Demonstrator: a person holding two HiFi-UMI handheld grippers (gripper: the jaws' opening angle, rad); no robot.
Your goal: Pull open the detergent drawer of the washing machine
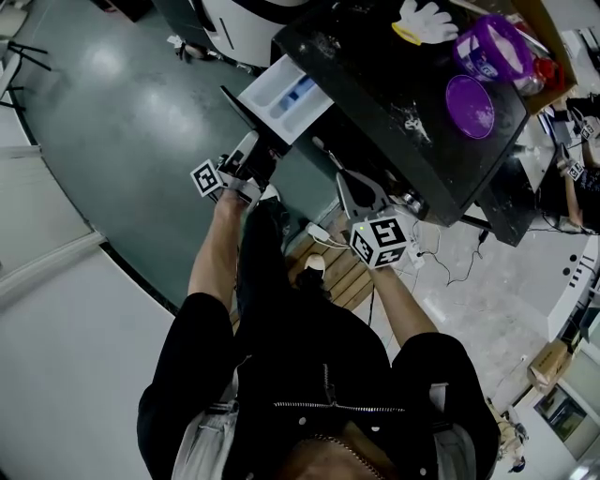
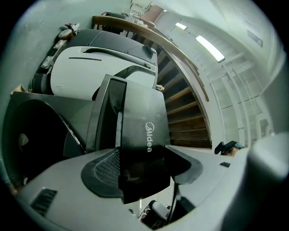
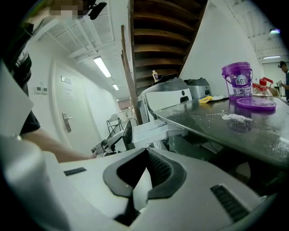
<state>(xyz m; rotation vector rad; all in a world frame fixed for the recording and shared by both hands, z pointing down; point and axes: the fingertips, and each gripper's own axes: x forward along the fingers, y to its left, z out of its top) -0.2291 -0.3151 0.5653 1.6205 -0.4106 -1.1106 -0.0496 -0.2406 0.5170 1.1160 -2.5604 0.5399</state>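
Observation:
The detergent drawer [image 1: 286, 98] stands pulled out of the black washing machine [image 1: 394, 84]. Its tray is white with a blue compartment, and it also shows in the right gripper view as the drawer [image 3: 151, 128]. My left gripper [image 1: 262, 150] is closed on the drawer's dark front panel [image 2: 140, 122], which bears a Midea logo and fills the space between the pads of the left gripper [image 2: 144, 158]. My right gripper [image 1: 349, 183] hangs below the machine's top edge, apart from the drawer. The right gripper [image 3: 145, 153] is shut, tips together, with nothing in it.
On the machine's top stand a purple tub [image 1: 492, 47], its purple lid [image 1: 469, 105], a white glove [image 1: 427, 17] and some spilled powder. A wooden pallet [image 1: 342, 272], a power strip and cables lie by my feet. Another white machine [image 1: 234, 23] stands beyond.

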